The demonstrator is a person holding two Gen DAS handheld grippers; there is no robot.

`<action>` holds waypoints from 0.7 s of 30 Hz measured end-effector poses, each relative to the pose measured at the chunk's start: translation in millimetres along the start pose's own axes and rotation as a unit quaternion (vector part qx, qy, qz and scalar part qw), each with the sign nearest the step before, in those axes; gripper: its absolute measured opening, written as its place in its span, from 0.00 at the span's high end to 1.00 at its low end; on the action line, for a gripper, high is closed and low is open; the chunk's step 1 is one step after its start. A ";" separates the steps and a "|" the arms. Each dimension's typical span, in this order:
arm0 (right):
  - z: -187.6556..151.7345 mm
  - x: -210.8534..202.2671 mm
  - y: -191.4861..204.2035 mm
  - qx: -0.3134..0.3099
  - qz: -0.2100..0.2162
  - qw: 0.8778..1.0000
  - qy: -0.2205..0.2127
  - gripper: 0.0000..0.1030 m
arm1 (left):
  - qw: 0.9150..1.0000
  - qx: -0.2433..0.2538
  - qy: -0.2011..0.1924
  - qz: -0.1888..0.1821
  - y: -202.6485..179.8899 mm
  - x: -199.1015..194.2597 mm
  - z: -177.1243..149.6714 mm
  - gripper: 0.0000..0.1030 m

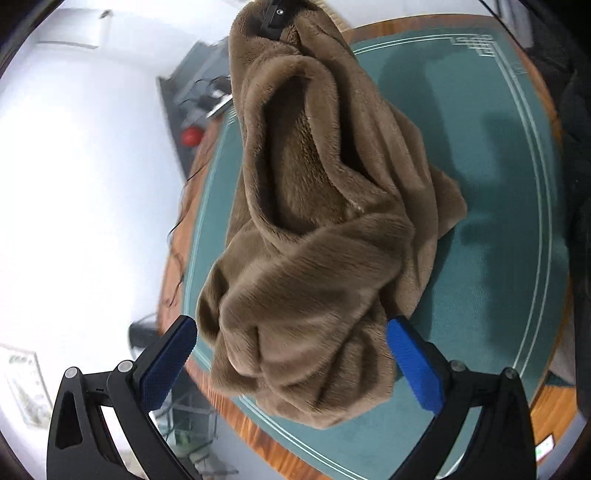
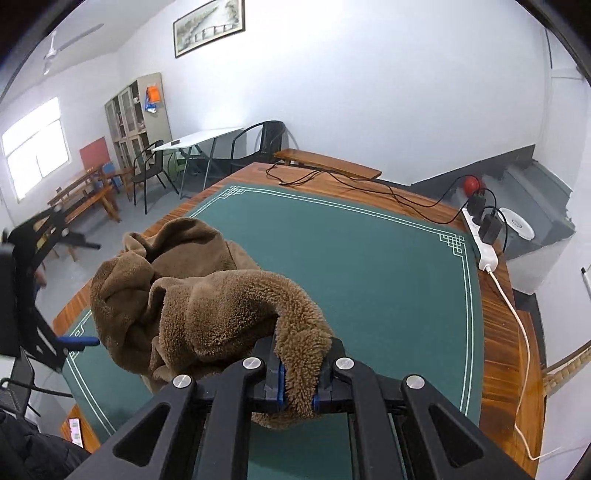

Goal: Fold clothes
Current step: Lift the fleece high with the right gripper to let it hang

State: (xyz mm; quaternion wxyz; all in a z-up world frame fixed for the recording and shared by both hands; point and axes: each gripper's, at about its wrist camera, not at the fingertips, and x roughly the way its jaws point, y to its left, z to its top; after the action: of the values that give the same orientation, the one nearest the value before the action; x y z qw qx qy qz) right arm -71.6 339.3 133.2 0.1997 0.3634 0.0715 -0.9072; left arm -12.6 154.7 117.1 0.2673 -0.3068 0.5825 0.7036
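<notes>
A brown fleece garment [image 2: 192, 295] lies bunched on the green mat [image 2: 369, 273], one end lifted. My right gripper [image 2: 299, 354] is shut on that lifted edge, and the fuzzy cloth is pinched between its blue pads. In the left wrist view the same garment [image 1: 314, 229] hangs from the right gripper [image 1: 275, 16] at the top and droops towards me. My left gripper [image 1: 291, 347] stands open, and the lower bulk of the cloth bulges between its wide-spread blue fingers [image 1: 173, 362] without being pinched. The left gripper [image 2: 79, 341] also shows at the garment's left side.
The mat covers a wooden table [image 2: 509, 332]. A white power strip [image 2: 487, 243] with black plugs and cables lies along its right edge. A phone [image 2: 75, 432] and a dark jacket [image 2: 33, 454] sit at the near left corner. Chairs, benches and a cabinet stand behind.
</notes>
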 end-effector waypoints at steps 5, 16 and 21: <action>-10.3 8.3 -5.3 0.020 -0.012 1.000 0.001 0.90 | 0.998 0.038 0.002 -0.058 19.9 34.7 2.5 0.00; -24.9 -2.3 -21.0 0.087 -0.066 0.994 -0.001 0.90 | 0.972 -0.098 0.048 -0.210 24.0 86.9 -13.0 0.39; -14.8 -19.9 -28.3 0.094 -0.117 0.988 -0.040 0.90 | 0.939 -0.262 -0.002 -0.221 66.6 36.1 -43.4 0.59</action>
State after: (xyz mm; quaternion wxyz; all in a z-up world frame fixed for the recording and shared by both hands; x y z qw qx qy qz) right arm -61.0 375.3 135.8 0.0593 0.3334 0.0198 -0.9407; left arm -80.4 100.8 128.1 0.3276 -0.4858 0.2944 0.7550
